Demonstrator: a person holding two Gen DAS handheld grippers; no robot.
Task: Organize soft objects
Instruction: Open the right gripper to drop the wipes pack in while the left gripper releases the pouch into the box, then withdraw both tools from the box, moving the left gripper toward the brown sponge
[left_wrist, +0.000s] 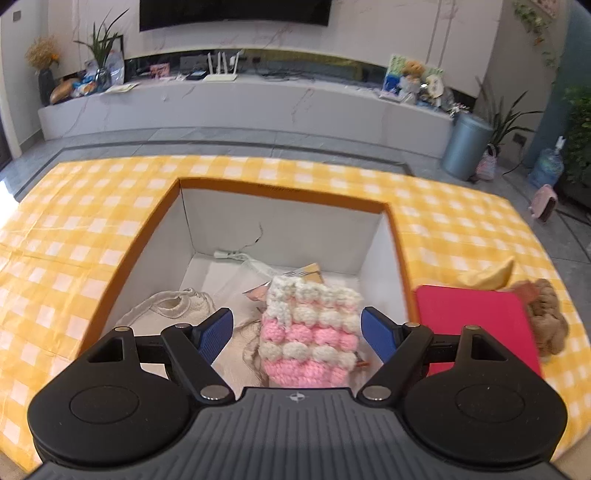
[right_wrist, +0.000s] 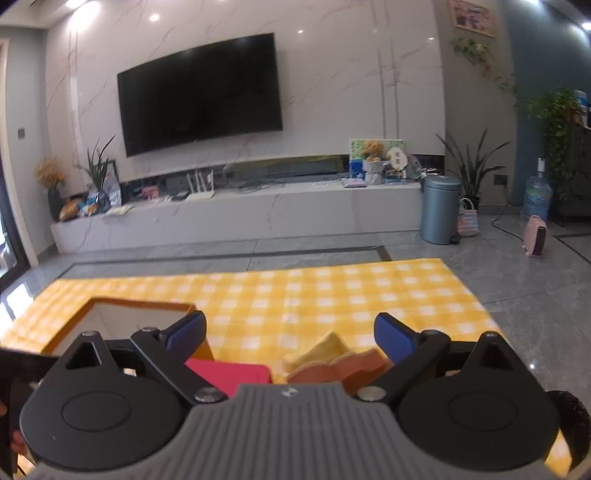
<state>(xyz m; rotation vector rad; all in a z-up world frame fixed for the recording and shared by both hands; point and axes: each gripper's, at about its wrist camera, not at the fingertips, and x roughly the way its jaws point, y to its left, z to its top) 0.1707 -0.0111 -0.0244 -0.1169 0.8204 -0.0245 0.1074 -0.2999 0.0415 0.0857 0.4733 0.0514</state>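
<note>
In the left wrist view an open orange-rimmed box (left_wrist: 284, 194) with white inner walls sits on the yellow checked cloth (left_wrist: 74, 221). A pink and cream knitted piece (left_wrist: 310, 332) lies inside it between the jaws of my left gripper (left_wrist: 297, 332), which is open above the box and not touching it. A cream fabric item (left_wrist: 173, 304) lies in the box at left. My right gripper (right_wrist: 290, 334) is open and empty above a yellow soft item (right_wrist: 321, 349) and a brown one (right_wrist: 343, 369).
A red flat item (left_wrist: 476, 325) lies just right of the box, with a brown plush (left_wrist: 546, 317) and a yellow item (left_wrist: 491, 277) beyond it. The box corner (right_wrist: 144, 306) shows left in the right wrist view. Floor, TV cabinet and bin lie beyond the table.
</note>
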